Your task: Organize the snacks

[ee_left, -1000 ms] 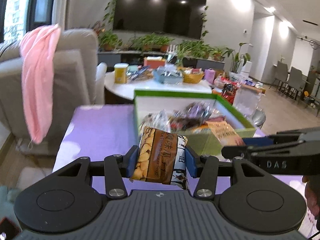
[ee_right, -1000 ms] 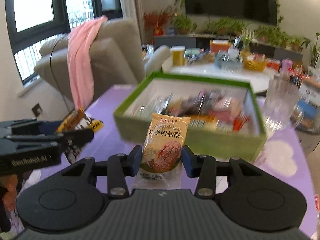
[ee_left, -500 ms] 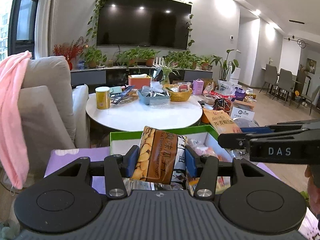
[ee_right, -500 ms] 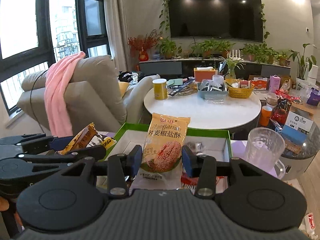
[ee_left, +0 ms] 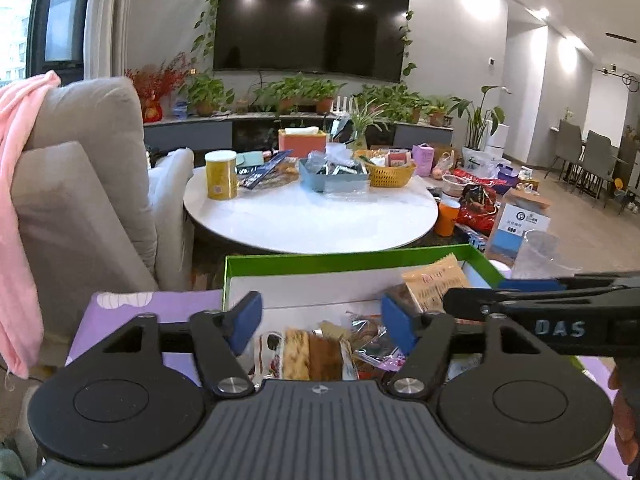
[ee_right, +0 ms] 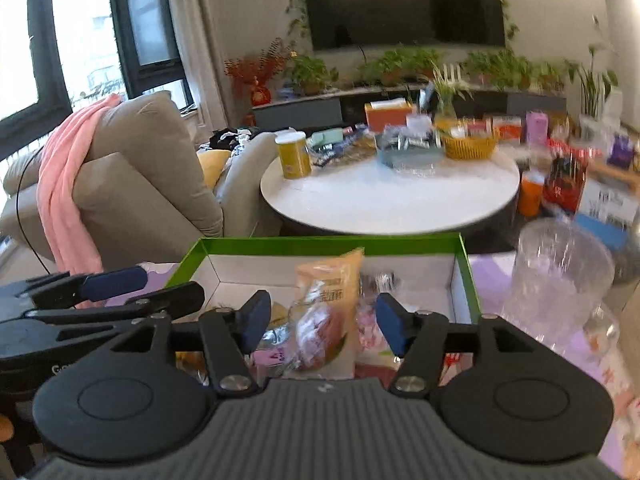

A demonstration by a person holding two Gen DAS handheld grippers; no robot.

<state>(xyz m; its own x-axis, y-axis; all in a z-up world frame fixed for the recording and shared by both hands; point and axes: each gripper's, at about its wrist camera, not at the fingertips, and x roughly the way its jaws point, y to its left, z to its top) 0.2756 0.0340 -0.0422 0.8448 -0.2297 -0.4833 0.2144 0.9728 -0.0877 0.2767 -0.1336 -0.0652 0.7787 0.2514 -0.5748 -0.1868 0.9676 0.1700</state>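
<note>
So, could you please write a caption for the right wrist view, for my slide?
Right gripper, jaws opening, releases an orange snack packet over the green box.

One green box holds many snack packets, too jumbled to count. One yellow canister, one wicker basket.

Snack packets in the box, round table behind, armchair left.

Bright daylit room, window glare at left, fisheye-bent edges, right view motion-blurred
</note>
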